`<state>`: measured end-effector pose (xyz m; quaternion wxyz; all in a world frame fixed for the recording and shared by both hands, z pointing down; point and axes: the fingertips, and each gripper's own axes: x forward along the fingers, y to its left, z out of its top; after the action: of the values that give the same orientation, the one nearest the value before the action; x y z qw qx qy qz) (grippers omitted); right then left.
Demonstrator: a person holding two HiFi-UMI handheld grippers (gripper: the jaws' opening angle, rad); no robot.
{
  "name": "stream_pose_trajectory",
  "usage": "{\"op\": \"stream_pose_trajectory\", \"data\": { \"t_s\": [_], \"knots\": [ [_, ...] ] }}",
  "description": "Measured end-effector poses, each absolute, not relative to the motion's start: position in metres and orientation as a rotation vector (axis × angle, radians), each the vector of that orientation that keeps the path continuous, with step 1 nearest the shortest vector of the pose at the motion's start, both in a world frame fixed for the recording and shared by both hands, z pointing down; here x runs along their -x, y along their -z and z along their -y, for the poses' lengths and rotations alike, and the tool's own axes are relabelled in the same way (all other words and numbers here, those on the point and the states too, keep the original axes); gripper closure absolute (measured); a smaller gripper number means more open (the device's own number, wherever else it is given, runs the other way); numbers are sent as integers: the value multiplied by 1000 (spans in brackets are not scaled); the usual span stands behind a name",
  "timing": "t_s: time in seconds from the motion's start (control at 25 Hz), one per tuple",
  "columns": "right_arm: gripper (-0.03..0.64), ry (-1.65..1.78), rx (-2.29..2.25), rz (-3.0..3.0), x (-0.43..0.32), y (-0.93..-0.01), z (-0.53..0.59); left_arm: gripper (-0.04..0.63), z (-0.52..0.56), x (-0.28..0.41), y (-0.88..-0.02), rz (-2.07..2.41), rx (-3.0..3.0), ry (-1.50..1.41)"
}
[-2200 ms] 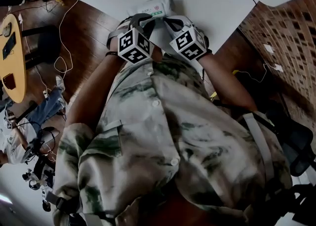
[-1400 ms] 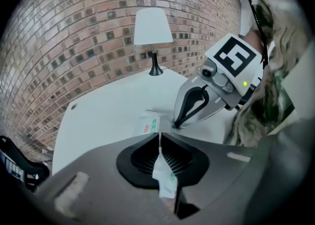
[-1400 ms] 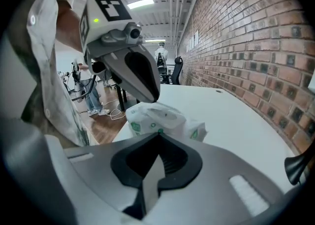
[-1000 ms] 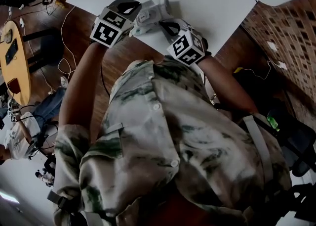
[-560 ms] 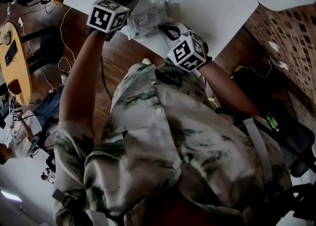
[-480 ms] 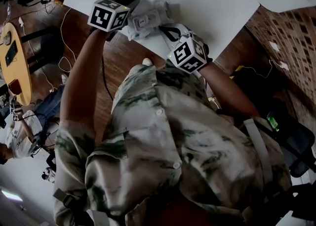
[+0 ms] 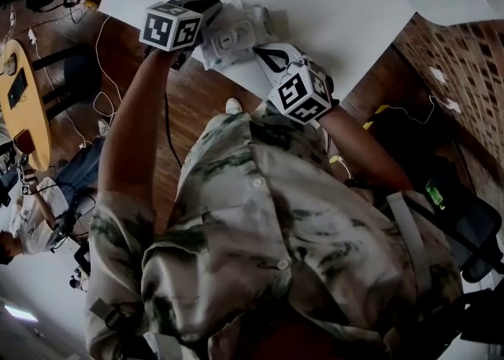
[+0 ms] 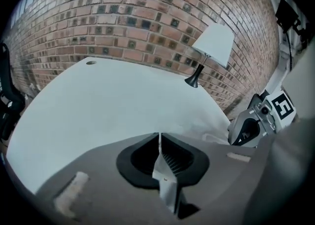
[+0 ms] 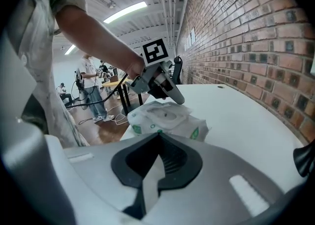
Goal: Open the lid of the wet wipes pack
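The head view looks down on the wet wipes pack (image 7: 234,35), which lies at the near edge of the white table (image 7: 323,0) with a gripper on either side. The left gripper (image 7: 206,13) comes in at the pack's left, its marker cube turned up. The right gripper (image 7: 261,53) sits just beside the pack's near right corner. From up here neither set of jaws can be read.

The left gripper view shows its jaws pressed together, with only a thin pale line in the seam. Whether that is something pinched I cannot tell. Beyond them lies bare table, then a lamp (image 8: 212,45) and a brick wall (image 8: 123,17). The pack itself is not ahead of these jaws. Only a crumpled white edge shows low to the right, near the other gripper.

The right gripper view fills in the rest. Its own jaws are also closed together with nothing between them, and the pack rests on the table just past their tips. Its flat white lid (image 9: 165,112) faces up and looks down on the pack, with green marks on the wrapper's side. Here the left gripper shows from outside, tilted down from the left, with its dark tip at the far edge of the lid. Contact cannot be made out for certain. Behind it, people (image 9: 89,88) stand on a wooden floor under strip lights.
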<state>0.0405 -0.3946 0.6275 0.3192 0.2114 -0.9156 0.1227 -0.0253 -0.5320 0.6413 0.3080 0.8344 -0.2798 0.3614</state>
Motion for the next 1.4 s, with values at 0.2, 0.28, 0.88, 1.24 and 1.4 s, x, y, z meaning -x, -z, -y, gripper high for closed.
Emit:
{"op": "stream_pose_trajectory", "data": {
  "t_s": [0.2, 0.28, 0.88, 1.24, 1.4],
  "knots": [
    [618, -302, -575, 2397, -44, -622, 395, 575, 546, 34, -614, 925, -2311, -936],
    [617, -276, -589, 2402, -43, -612, 393, 575, 551, 43, -592, 1028, -2363, -875],
    [611, -183, -1002, 2420, -3, -498, 265, 592, 315, 146, -440, 912, -2678, -439],
    [611, -180, -1190, 2391, 17, -431, 116, 592, 162, 166, -385, 639, -2819, -386],
    [610, -194, -1229, 2396, 11, -415, 70, 592, 110, 159, -376, 581, -2833, -358]
  ]
}}
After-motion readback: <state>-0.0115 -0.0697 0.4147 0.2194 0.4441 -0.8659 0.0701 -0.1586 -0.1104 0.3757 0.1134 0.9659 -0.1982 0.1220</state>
